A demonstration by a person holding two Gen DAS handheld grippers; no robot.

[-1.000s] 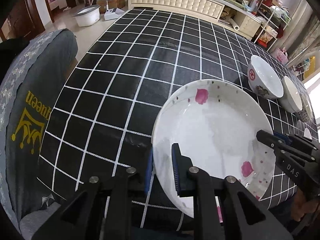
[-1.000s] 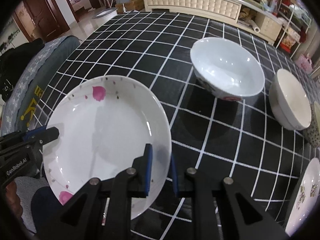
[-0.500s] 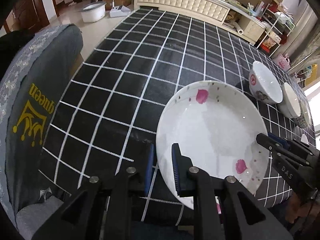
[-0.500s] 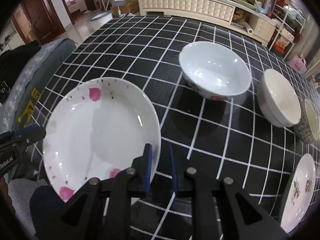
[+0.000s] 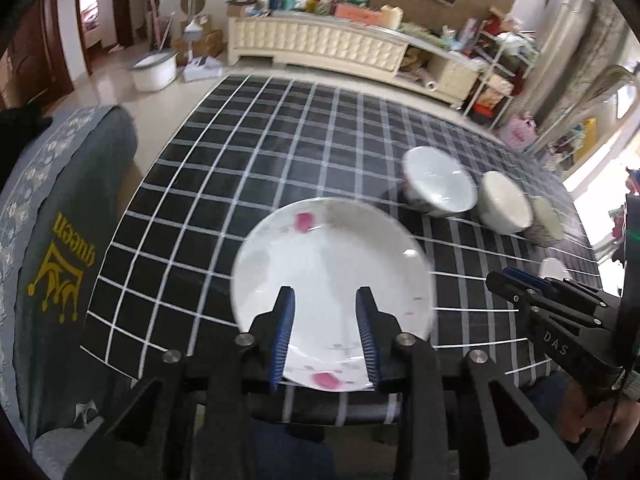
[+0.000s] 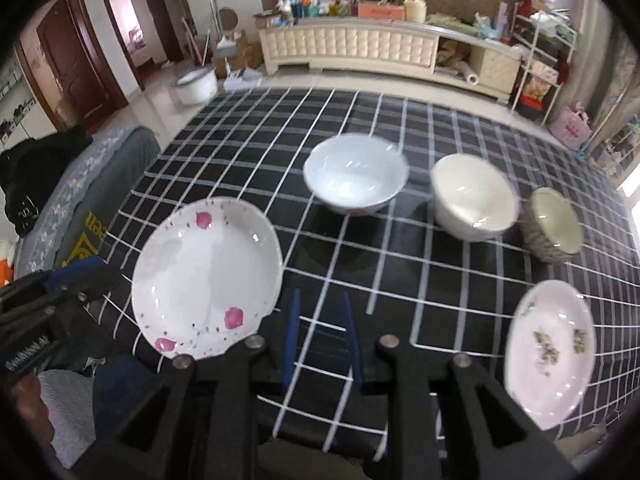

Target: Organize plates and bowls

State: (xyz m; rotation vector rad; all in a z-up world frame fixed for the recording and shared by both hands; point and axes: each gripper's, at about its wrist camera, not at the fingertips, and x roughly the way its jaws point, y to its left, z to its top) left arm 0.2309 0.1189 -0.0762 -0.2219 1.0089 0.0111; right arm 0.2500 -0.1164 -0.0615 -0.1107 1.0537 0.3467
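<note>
A white plate with pink blotches (image 5: 332,272) (image 6: 208,276) lies flat near the front left of the black checked table (image 5: 280,140) (image 6: 400,280). My left gripper (image 5: 326,312) hovers above its near rim, jaws opening, pads off the plate. My right gripper (image 6: 320,304) hangs over bare cloth just right of the plate, jaws opening with nothing between them. Each gripper also shows in the other view: the right gripper (image 5: 552,300), the left gripper (image 6: 60,292). Further back stand a white bowl (image 6: 356,184), a cream bowl (image 6: 472,196) and a speckled grey bowl (image 6: 554,224).
A small flowered plate (image 6: 552,348) lies at the front right near the table edge. A grey cushion with yellow print (image 5: 60,240) borders the table's left side. A cream cabinet (image 6: 360,48) stands beyond the far edge.
Both grippers were shut on opposite rims of the pink-spotted plate. They have let go, opened, risen and drawn back. The plate stays on the table.
</note>
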